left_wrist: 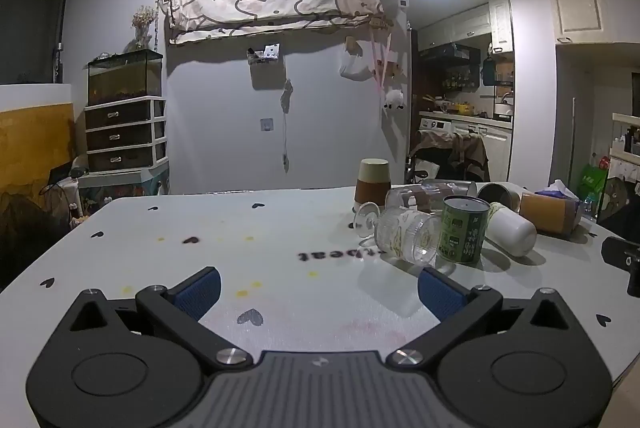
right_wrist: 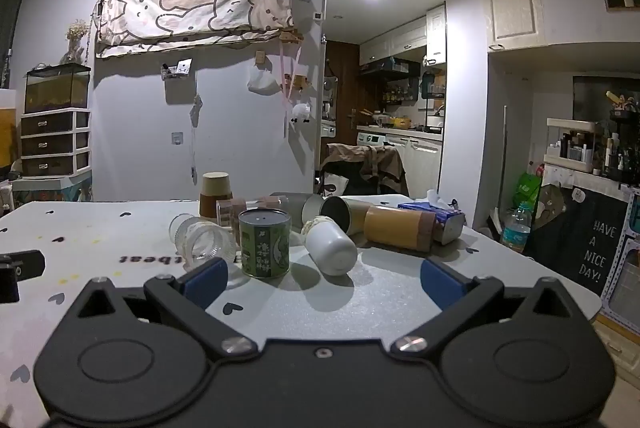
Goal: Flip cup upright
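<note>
**Risk: collision in crowded cup cluster**

Cups lie toppled mid-tabletop point(right_wrist: 360, 308); the white cup point(right_wrist: 332, 246) is touched by the green can point(right_wrist: 264, 242). Both hand-held grippers, left point(left_wrist: 318, 286) and right point(right_wrist: 324, 282), are held released. Neighbours may be knocked during approach.

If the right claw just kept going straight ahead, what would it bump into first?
Probably the white cup lying on its side, roughly centred ahead of the open right claw. The green can stands just left; depth is hard to judge.
</note>
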The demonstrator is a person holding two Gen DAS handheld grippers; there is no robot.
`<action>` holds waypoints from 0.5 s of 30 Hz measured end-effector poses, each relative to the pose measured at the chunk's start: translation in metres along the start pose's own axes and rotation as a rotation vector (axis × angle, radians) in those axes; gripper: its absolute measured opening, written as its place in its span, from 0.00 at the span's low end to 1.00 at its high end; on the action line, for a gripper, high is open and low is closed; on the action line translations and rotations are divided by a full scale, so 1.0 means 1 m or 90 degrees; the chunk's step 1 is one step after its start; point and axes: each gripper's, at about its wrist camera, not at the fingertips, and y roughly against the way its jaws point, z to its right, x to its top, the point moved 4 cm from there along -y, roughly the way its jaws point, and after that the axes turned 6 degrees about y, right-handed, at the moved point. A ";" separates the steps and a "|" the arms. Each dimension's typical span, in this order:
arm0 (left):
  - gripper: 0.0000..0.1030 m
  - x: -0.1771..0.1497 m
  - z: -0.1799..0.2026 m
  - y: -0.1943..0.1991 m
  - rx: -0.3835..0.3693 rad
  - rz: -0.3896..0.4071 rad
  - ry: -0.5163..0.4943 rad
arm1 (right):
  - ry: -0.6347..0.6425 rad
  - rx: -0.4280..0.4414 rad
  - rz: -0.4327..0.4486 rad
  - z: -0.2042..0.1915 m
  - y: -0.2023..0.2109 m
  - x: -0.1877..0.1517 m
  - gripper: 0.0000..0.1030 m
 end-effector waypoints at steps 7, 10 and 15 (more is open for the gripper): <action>1.00 -0.006 -0.003 -0.002 0.000 -0.002 -0.004 | 0.000 -0.002 -0.010 0.000 0.000 -0.001 1.00; 1.00 -0.008 -0.003 -0.005 0.001 -0.005 -0.006 | -0.002 -0.004 -0.012 0.000 0.000 -0.001 1.00; 1.00 -0.007 -0.002 -0.005 0.002 -0.007 -0.006 | -0.001 0.001 -0.014 0.000 -0.001 -0.004 1.00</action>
